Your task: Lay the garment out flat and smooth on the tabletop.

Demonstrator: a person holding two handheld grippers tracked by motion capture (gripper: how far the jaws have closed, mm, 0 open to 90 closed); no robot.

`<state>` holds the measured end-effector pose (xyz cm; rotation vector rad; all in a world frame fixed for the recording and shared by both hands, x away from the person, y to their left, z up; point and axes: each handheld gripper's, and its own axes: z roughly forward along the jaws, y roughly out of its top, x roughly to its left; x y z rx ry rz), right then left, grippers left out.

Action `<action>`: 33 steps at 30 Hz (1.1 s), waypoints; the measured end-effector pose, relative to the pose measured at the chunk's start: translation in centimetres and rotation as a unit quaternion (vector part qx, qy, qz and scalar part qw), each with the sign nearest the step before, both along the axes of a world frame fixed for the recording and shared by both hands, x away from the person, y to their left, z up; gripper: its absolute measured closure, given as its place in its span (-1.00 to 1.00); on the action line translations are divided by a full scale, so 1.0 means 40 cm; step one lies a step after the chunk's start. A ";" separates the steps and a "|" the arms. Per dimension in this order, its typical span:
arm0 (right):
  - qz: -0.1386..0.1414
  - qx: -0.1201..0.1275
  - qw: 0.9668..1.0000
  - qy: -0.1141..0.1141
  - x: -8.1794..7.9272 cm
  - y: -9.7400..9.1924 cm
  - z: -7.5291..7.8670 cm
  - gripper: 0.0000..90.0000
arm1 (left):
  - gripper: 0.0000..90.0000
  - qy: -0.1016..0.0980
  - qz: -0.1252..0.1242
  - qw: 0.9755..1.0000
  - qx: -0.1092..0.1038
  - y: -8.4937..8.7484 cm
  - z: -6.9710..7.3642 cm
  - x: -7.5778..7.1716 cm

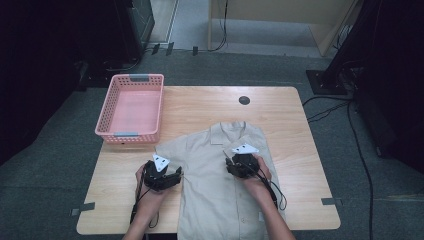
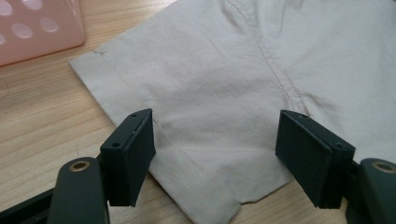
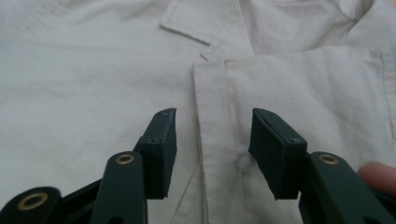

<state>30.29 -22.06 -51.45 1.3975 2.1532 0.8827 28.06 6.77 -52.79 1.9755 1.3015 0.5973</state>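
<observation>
High view: your left gripper (image 1: 176, 175) sits at the near-left sleeve of the shirt (image 1: 212, 170); your right gripper (image 1: 231, 165) rests over its front.
Left gripper view: jaws spread, straddling the sleeve (image 2: 187, 116).
Right gripper view: jaws parted astride the placket (image 3: 212, 140).

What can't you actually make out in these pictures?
- Shirt hem: cut off by the high view's bottom edge.
- Basket inside: mostly outside the left gripper view, where just a blurred corner enters.
- Dark round spot on the table: too small to identify.
</observation>
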 end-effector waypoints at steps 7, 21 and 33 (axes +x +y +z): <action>-0.005 -0.015 1.000 -0.007 0.004 0.006 -0.015 0.69 | -0.37 0.000 0.000 1.000 0.001 0.000 0.000 0.000; -0.021 -0.008 0.999 -0.039 -0.011 -0.045 0.037 1.00 | -0.37 0.000 0.000 1.000 0.004 -0.001 0.000 0.000; -0.076 0.008 0.996 -0.051 -0.011 -0.171 0.060 1.00 | -0.37 0.000 0.001 1.000 0.005 -0.002 0.000 0.000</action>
